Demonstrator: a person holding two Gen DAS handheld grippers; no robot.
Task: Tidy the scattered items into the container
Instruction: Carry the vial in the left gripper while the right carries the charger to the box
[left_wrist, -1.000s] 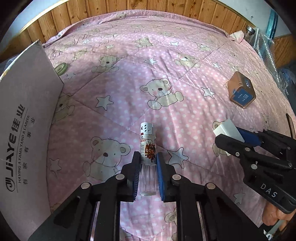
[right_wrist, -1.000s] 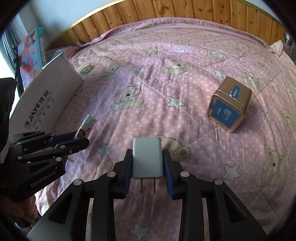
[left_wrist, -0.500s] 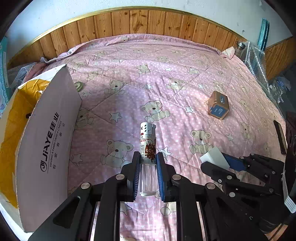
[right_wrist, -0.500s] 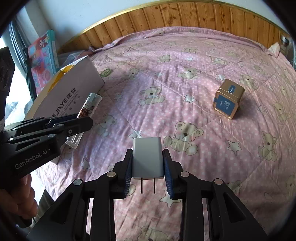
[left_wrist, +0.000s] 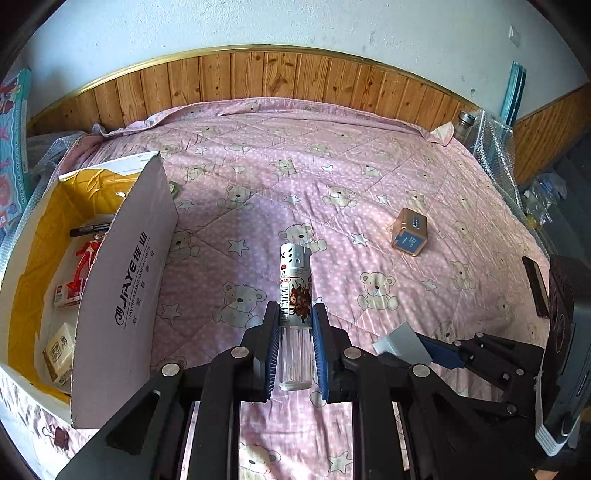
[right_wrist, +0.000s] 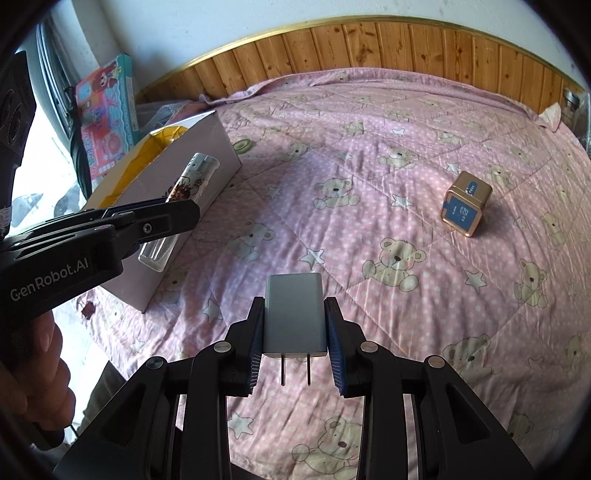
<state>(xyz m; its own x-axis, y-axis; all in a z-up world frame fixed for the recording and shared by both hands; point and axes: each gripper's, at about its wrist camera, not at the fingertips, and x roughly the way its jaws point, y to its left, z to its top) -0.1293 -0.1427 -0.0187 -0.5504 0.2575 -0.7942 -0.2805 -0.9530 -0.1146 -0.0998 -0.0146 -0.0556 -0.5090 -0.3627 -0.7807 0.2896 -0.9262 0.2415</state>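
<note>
The left gripper (left_wrist: 294, 341) was clamped on the clear, slippery-looking lower body of a light lighter (left_wrist: 294, 295) at frame centre. The right gripper (right_wrist: 295, 341) squeezed a stiff grey charger (right_wrist: 295, 317) by its flat sides, prongs towards the camera; both probably were going to the box (left_wrist: 122, 280) at left.

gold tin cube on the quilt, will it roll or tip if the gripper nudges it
The gold tin probably won't roll: its faces look flat and boxy. It already sits tilted on the soft pink quilt, so a nudge may rock or tip it onto another face. Its shiny metal-looking sides could be slippery to pinch, and it seems stiff rather than squashy.
</note>
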